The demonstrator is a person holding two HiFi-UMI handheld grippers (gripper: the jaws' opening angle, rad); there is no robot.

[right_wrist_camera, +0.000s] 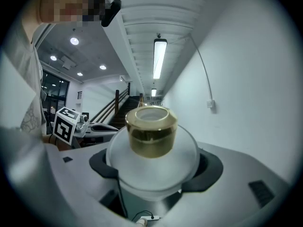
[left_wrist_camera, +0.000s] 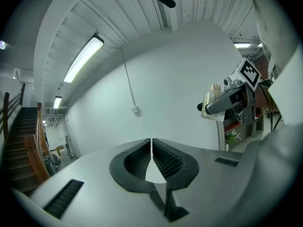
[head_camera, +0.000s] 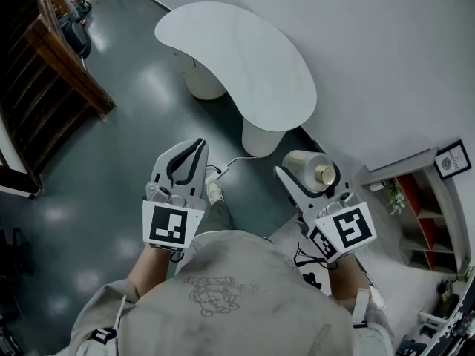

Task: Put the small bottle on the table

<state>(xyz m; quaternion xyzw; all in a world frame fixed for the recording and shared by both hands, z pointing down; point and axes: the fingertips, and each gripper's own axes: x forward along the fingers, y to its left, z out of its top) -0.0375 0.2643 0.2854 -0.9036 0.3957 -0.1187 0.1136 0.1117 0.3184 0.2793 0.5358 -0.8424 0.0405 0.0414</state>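
A small frosted bottle with a gold cap sits between the jaws of my right gripper, which is shut on it. The right gripper view shows the bottle head-on, its gold cap pointing at the camera. My left gripper is shut and holds nothing; its jaws meet at the tips. The white kidney-shaped table stands ahead of both grippers, on the floor below them. From the left gripper view, the right gripper with the bottle shows at the right.
A dark wooden staircase rises at the left. A shelf unit with a small plant and a framed sign stands at the right by the white wall. A white cable lies on the dark floor near the table's base.
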